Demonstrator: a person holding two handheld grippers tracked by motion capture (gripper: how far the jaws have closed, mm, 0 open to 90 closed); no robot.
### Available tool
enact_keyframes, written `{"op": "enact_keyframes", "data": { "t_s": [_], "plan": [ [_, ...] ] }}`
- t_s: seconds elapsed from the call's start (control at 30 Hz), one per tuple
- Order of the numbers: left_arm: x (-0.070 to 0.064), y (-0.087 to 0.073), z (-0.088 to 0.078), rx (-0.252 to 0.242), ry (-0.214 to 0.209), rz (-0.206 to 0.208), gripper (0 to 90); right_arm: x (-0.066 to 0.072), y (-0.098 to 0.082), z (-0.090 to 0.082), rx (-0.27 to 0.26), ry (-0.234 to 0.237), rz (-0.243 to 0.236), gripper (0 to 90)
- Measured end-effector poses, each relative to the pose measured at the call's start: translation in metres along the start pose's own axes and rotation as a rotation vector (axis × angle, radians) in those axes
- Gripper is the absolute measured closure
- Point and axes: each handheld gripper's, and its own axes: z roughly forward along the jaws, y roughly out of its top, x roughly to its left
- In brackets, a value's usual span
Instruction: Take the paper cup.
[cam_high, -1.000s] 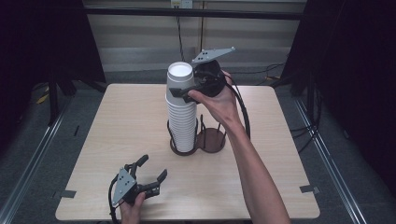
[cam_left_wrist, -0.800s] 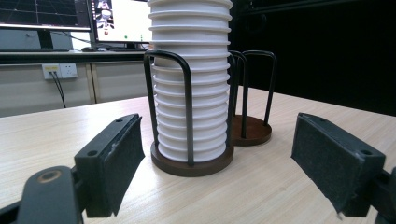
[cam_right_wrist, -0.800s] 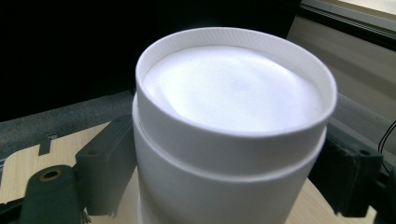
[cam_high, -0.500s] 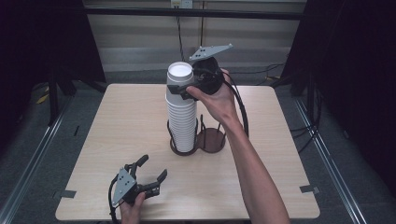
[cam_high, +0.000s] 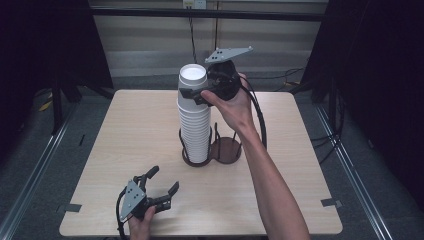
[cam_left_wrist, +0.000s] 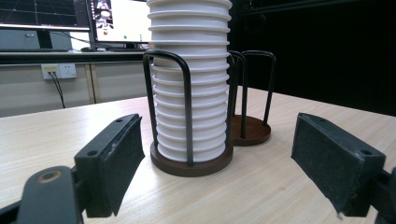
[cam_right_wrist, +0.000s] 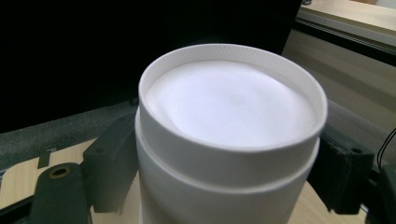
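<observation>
Cups: ribbed white stack (cam_high: 194, 120), inverted, mid-table in dark wire holder (cam_high: 212, 150) | right gripper (cam_high: 196, 96): jaws clamp top cup (cam_right_wrist: 231, 135) | left gripper (cam_high: 161, 186): wide open, empty, near-left | pale woodgrain table (cam_high: 125, 130), dark room

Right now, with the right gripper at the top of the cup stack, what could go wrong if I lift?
1. The right gripper fingers sit against the top of the tall cup stack; nested cups may stick, so several could rise together.
2. The stack towers over the wire holder, so a sideways pull could tip it.
3. The left gripper rests open, not bracing the holder.
</observation>
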Motion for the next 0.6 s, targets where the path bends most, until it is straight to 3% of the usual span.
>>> {"op": "enact_keyframes", "data": {
  "t_s": [0.6],
  "plan": [
    [0.0, 0.0, 0.0, 0.0, 0.0, 0.0, 16.4, 0.001, 0.0078, -0.0093, -0.071, -0.018, 0.002, 19.6]
  ]
}}
